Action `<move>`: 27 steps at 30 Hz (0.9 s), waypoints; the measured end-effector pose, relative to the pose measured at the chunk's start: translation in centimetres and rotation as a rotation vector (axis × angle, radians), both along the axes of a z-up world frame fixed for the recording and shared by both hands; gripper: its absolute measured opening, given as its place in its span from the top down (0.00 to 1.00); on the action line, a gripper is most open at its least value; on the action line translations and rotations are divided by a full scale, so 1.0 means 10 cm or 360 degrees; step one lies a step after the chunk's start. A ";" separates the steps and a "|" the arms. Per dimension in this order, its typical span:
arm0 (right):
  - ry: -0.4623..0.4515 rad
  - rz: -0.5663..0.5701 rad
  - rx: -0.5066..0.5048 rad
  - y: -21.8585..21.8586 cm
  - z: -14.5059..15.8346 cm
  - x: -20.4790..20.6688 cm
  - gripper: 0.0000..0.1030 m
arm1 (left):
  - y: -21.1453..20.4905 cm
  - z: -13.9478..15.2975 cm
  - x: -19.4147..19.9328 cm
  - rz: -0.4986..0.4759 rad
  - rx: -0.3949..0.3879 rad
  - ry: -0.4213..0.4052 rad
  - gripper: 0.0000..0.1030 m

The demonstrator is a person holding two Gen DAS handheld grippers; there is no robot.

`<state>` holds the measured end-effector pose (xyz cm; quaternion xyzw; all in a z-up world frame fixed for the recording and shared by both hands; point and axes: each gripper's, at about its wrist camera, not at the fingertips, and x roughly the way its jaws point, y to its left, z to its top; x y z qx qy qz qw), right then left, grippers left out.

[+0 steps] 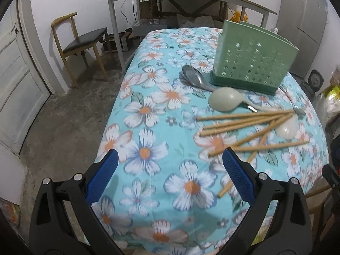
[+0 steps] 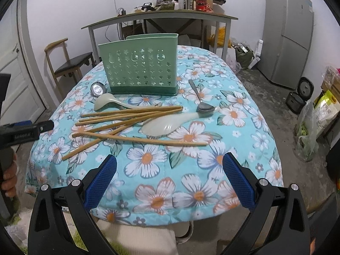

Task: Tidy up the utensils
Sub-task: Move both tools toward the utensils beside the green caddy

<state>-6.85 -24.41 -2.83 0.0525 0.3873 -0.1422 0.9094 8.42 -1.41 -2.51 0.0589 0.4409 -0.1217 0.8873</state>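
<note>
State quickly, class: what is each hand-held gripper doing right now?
Left hand-held gripper: open, holding nothing, above the near end of the table.
Right hand-held gripper: open, holding nothing, short of the chopsticks.

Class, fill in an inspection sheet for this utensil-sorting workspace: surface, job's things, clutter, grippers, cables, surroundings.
Surface: table covered by a blue floral cloth.
Job's things: green perforated holder standing upright; wooden chopsticks scattered and crossing; two pale plastic spoons and two metal spoons lying loose on the cloth.
Clutter: nothing seen on the cloth beyond the utensils.
Grippers: left gripper and right gripper both open, holding nothing.
Cables: wires hang by the back table.
Surroundings: wooden chair, grey fridge, bags on the floor.
</note>
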 end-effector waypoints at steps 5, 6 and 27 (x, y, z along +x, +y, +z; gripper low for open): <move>-0.0008 0.0027 -0.0066 0.03 0.03 0.16 0.06 | -0.05 0.08 0.16 -0.0085 -0.0034 -0.0053 0.08; -0.0014 0.0034 -0.0065 0.03 0.04 0.19 0.06 | -0.06 0.11 0.21 -0.0118 -0.0064 -0.0060 0.08; -0.0087 0.0263 0.0170 0.12 0.10 0.95 0.06 | -0.12 0.11 1.07 -0.0247 -0.0420 -0.0035 0.08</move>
